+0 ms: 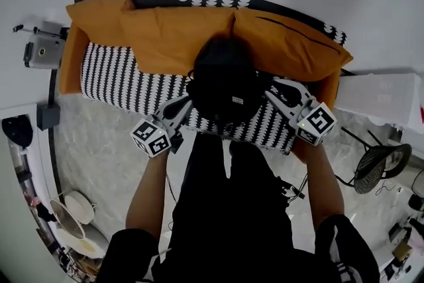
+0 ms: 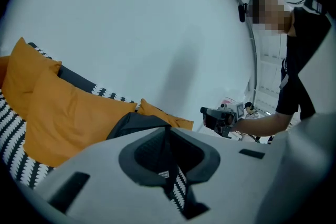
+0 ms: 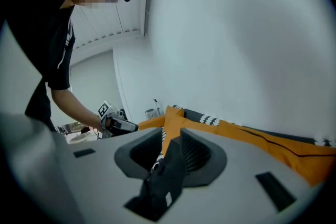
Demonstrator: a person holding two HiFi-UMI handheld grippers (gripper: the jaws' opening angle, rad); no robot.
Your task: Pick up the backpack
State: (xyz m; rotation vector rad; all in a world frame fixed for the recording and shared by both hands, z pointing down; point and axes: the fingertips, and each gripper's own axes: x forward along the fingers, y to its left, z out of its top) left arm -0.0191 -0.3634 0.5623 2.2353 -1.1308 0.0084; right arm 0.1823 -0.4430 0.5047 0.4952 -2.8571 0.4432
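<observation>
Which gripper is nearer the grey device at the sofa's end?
Left. The left gripper sits on the backpack's side facing the grey device; the right gripper is beyond the backpack.

Bright, even light fills all 3 views. A faint grey shadow [image 2: 178, 76] lies on the white wall [image 2: 131, 23]. Both gripper views bend strongly and go black at the corners, blurred up close. The black backpack [image 1: 225, 86] shows little detail.

Black backpack [image 1: 225, 79], resting on the black-and-white sofa seat [image 1: 112, 76], in front of orange cushions [image 1: 172, 33]
</observation>
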